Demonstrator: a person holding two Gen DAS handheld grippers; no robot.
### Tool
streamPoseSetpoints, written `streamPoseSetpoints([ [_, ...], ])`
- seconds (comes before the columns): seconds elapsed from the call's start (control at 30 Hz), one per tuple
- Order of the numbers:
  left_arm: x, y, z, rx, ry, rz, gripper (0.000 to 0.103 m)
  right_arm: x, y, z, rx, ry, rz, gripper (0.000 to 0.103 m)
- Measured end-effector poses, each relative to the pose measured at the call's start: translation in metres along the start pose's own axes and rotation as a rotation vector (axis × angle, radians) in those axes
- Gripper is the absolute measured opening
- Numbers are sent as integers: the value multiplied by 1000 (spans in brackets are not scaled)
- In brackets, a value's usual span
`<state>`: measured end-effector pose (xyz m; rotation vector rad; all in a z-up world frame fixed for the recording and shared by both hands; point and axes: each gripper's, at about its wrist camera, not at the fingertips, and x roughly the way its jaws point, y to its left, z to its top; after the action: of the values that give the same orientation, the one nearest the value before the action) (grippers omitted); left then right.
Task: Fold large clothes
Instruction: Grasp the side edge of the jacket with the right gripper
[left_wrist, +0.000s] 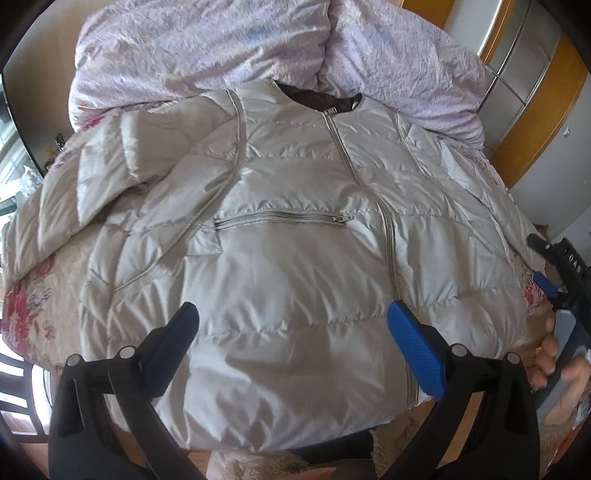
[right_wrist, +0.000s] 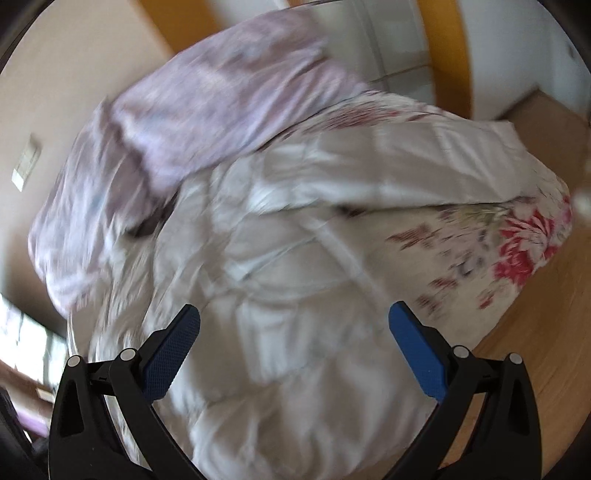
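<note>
A pale grey quilted down jacket (left_wrist: 295, 229) lies face up on the bed, zipped, collar at the far side, hem toward me. Its left sleeve (left_wrist: 110, 173) is folded across the chest; the right sleeve lies out along the bed's right side. My left gripper (left_wrist: 291, 321) hovers open above the hem, nothing between its blue pads. In the left wrist view the right gripper (left_wrist: 546, 269) shows at the right edge beside the jacket, held by a hand (left_wrist: 554, 358). In the blurred right wrist view the right gripper (right_wrist: 293, 321) is open over the jacket (right_wrist: 280, 280).
The bed carries a floral sheet (left_wrist: 29, 295) and a crumpled lilac duvet (left_wrist: 229, 48) heaped behind the collar. A wardrobe with orange wooden frames (left_wrist: 532, 74) stands at the back right. Wooden floor (right_wrist: 535, 354) lies right of the bed; a dark chair (left_wrist: 18, 387) sits lower left.
</note>
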<state>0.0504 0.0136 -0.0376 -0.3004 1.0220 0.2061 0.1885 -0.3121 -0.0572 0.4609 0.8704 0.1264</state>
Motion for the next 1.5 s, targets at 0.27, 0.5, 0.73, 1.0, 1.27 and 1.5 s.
streamPoseSetpoints([
  [0.27, 26, 6, 11, -22, 42, -39, 101, 12, -106, 47, 318, -43, -11, 102],
  [0.5, 45, 15, 18, -46, 75, -71, 101, 27, -186, 69, 572, -61, -30, 77],
  [0.73, 53, 17, 23, -36, 82, -85, 101, 41, -217, 74, 671, -86, -37, 61],
  [1.0, 54, 24, 25, -42, 44, -101, 101, 54, -230, 92, 673, -128, -101, 23],
  [1.27, 51, 35, 27, -57, -25, -55, 101, 32, -174, 128, 430, -211, -174, 11],
  [1.5, 43, 49, 24, -71, -85, -17, 101, 16, -59, 162, 161, -257, -6, 10],
])
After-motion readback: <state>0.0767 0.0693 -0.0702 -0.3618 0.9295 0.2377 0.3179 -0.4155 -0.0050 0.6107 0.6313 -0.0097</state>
